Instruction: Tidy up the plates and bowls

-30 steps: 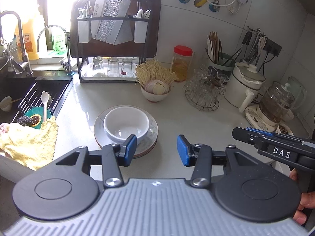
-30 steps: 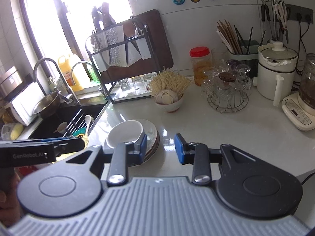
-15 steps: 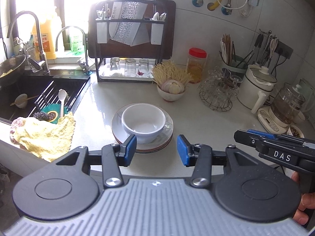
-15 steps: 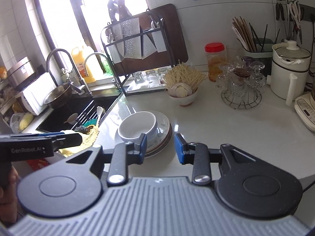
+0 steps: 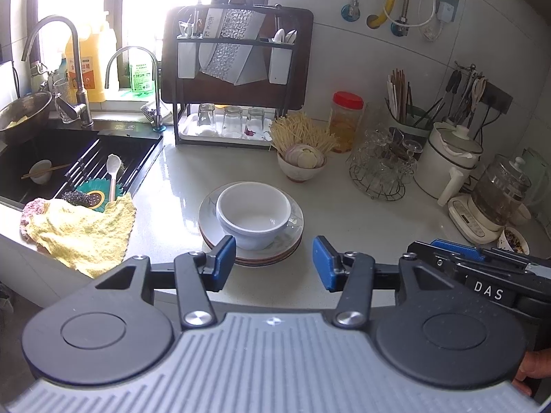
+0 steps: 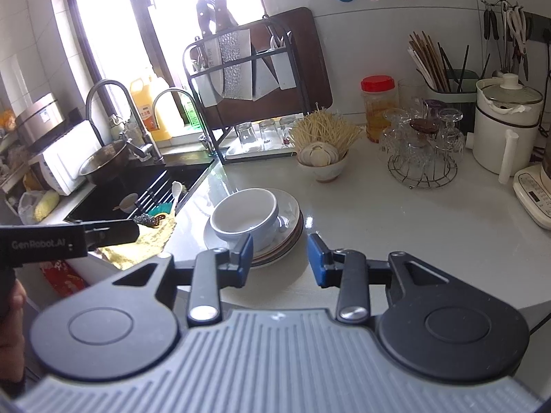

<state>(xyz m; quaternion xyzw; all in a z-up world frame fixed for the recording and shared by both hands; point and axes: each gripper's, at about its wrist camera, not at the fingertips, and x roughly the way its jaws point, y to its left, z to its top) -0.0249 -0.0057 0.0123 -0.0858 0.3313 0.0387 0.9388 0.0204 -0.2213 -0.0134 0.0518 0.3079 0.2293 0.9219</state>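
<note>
A white bowl (image 5: 254, 214) is seen resting on a stack of plates (image 5: 289, 241) on the countertop (image 5: 361, 220), near the sink (image 5: 69, 158). The left gripper (image 5: 274, 263) is parted and empty; its jaws have just been opening, a wider gap being shown than before. The right gripper (image 6: 279, 258) is likewise spread, nothing being grasped.

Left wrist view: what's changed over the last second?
The left gripper has swung left along the counter, so the white bowl on its plate stack now sits between the fingers' line; its jaws just opened a little, holding nothing. Right gripper open, empty. Bowl and plates untouched.
</note>
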